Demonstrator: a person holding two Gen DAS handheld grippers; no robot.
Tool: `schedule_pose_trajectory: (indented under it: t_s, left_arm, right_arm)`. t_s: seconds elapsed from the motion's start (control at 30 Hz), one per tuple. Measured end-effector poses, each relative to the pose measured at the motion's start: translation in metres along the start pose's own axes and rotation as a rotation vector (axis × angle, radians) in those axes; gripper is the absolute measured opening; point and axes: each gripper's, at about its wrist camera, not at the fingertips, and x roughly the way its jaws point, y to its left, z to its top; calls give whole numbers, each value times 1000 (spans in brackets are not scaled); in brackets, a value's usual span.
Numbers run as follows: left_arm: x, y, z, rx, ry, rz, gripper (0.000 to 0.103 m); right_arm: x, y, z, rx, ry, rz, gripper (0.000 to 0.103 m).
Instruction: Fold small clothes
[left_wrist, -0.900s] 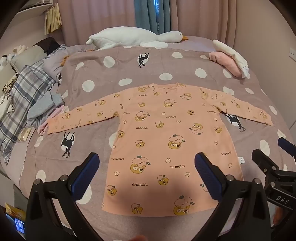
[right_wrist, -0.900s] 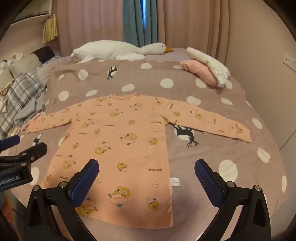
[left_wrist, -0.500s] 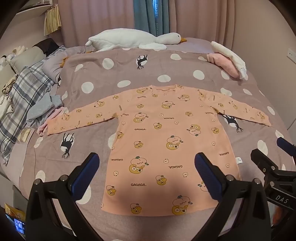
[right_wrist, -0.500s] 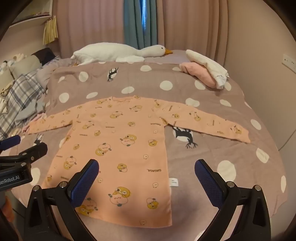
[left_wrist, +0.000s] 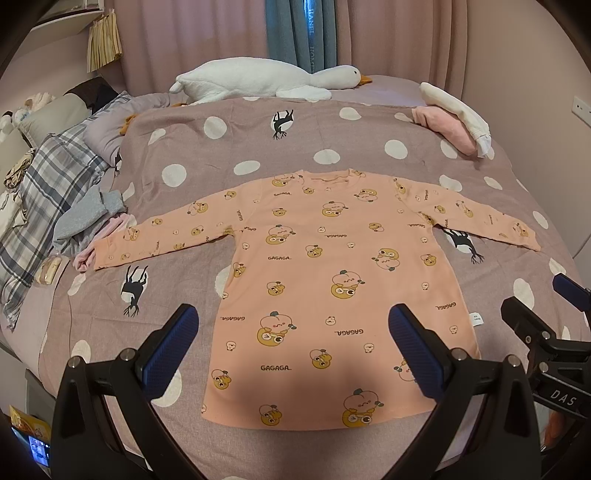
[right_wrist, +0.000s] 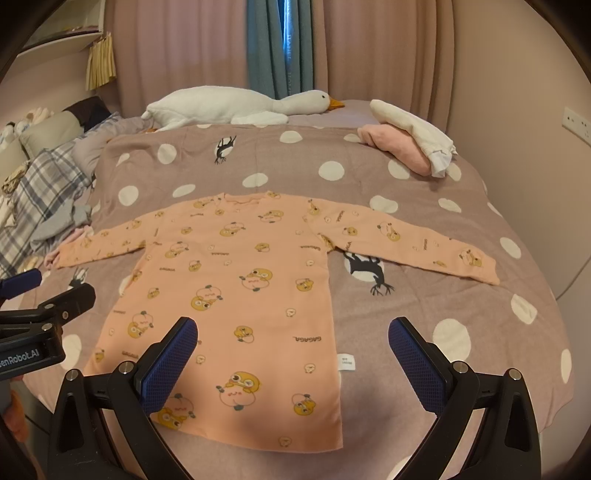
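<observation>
Both views sit slightly farther back from the shirt (left_wrist: 332, 280).

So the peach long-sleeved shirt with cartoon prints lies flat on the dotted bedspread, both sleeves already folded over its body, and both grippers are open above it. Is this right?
Not quite. The sleeves of the peach long-sleeved shirt are not folded: both lie spread straight out to the sides on the dotted bedspread, as the left wrist view shows. The rest holds: the shirt lies flat, and the left gripper and right gripper are open above it.
</observation>
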Motion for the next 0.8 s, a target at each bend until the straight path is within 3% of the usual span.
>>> schedule_pose_trajectory:
  t_s: [0.8]
  left_arm:
    - [0,-1,-1,0,0,-3,103]
  right_arm:
    - [-2,-1,0,0,-4,1,102]
